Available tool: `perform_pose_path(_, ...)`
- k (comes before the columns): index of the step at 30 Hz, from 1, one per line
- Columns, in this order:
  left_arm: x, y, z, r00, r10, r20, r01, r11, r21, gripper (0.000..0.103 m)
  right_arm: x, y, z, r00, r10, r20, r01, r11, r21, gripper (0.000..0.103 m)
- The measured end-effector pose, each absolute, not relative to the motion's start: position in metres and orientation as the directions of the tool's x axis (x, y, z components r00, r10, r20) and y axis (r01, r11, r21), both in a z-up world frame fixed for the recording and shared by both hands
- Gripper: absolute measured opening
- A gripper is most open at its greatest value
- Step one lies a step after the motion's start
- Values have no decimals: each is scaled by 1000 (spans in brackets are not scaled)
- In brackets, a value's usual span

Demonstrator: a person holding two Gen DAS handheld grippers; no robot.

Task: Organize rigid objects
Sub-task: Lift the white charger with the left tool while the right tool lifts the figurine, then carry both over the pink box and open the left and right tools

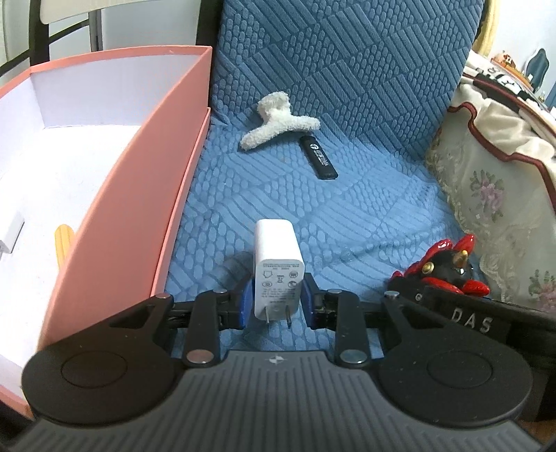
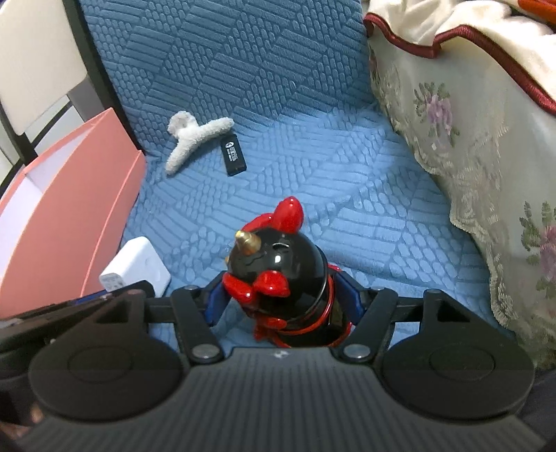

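Note:
My left gripper is shut on a white plug charger, prongs toward the camera, just right of the pink box. The charger also shows in the right wrist view. My right gripper is shut on a black and red horned figurine, which also shows in the left wrist view. A white fluffy hair claw and a black lighter-like stick lie on the blue quilted seat; the claw and stick show in the right wrist view too.
The pink box has a white inside holding a wooden stick and a white item at its near left. A floral lace cover drapes on the right. A chair frame stands behind the box.

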State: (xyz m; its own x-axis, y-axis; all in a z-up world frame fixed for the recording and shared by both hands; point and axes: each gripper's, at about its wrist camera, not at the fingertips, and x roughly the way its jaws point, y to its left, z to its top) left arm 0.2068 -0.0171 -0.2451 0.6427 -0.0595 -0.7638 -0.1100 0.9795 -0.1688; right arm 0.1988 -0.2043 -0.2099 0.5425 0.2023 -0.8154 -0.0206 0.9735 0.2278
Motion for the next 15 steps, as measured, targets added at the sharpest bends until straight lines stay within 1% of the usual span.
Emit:
perform_pose_path(2, 206, -16, -243, 646, -71, -760, -105, 978, -181, 31, 199, -205, -208, 545, 210, -812, -34, 973, 229, 67)
perform_pose_path(6, 206, -18, -238, 651, -90, -753, -80, 979, -186, 31, 199, -206, -204, 544, 224, -808, -36, 969, 245, 67)
perform_pose_path(10, 204, -18, -235, 652, -91, -752, -81, 979, -188, 31, 196, -203, -200, 549, 221, -806, -61, 972, 225, 67)
perform_pose_path(15, 200, -14, -227, 649, -101, -755, -79, 977, -198, 31, 196, -200, -194, 527, 250, -812, -79, 966, 246, 67)
